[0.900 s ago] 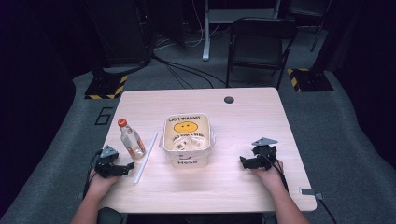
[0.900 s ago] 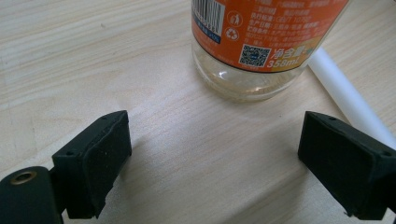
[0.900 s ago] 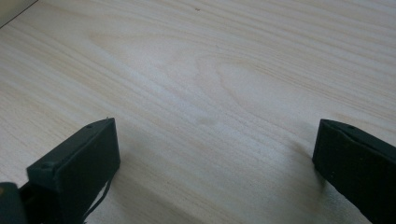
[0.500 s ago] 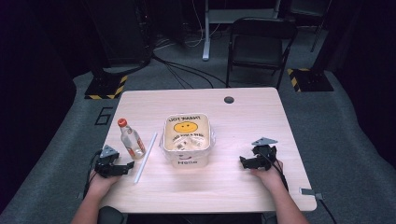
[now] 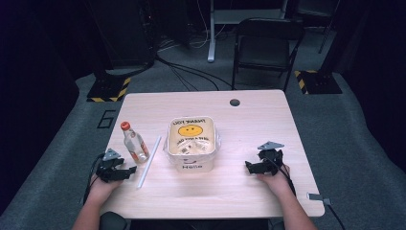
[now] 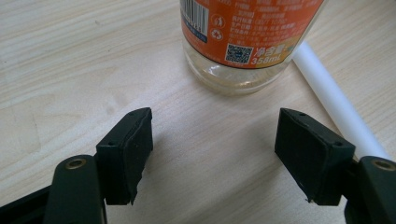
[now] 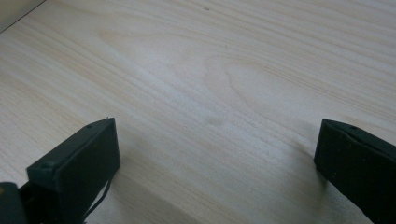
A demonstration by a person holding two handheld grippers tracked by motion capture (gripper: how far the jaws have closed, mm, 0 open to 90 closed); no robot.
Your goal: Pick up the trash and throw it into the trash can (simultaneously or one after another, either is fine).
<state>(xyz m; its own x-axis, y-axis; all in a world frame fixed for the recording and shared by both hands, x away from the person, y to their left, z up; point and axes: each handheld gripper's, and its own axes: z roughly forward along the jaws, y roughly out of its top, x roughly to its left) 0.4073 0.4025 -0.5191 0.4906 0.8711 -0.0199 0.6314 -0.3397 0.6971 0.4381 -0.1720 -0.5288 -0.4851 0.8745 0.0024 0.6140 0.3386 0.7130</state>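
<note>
A clear bottle [image 5: 134,143] with a red cap and an orange label stands upright at the table's left; its base [image 6: 243,51] shows close ahead in the left gripper view. A white tube [image 5: 149,155] lies on the table just right of the bottle, and the same tube [image 6: 334,100] runs beside the right jaw. My left gripper [image 5: 128,171] [image 6: 215,154] rests on the table in front of the bottle, open and holding nothing. A white tub [image 5: 190,142] with a yellow smiley stands at the centre. My right gripper [image 5: 250,166] [image 7: 217,177] rests open on bare wood right of the tub.
The wooden table [image 5: 249,124] has a round cable hole [image 5: 234,102] near its far edge. A black folding chair [image 5: 265,45] stands behind the table. Yellow-and-black striped floor blocks [image 5: 109,90] sit at both far sides. Cables run across the floor.
</note>
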